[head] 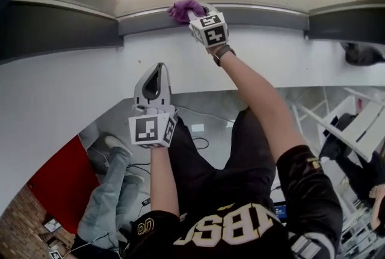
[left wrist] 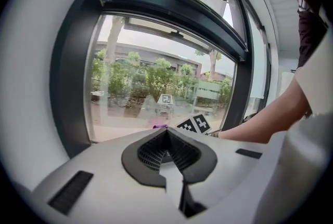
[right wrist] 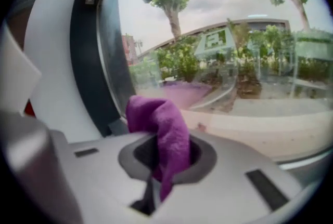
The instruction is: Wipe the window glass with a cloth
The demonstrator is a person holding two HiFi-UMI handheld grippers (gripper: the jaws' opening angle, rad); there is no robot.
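Cloth [right wrist: 166,129] half-buried between clenched fingers of right gripper [right wrist: 158,163] (left gripper [left wrist: 167,158] closed, empty)

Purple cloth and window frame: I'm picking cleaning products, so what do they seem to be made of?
Purple cloth: soft and matte, with a fuzzy nap and limp folds, so probably microfibre or fleece. Window frame: dark grey and smooth, with a slight satin sheen and crisp edges. It could be painted metal or plastic; the look leaves that open.

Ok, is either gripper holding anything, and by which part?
The right gripper pinches the purple cloth near one end; the rest bunches past the jaws. The left gripper is shut, empty.
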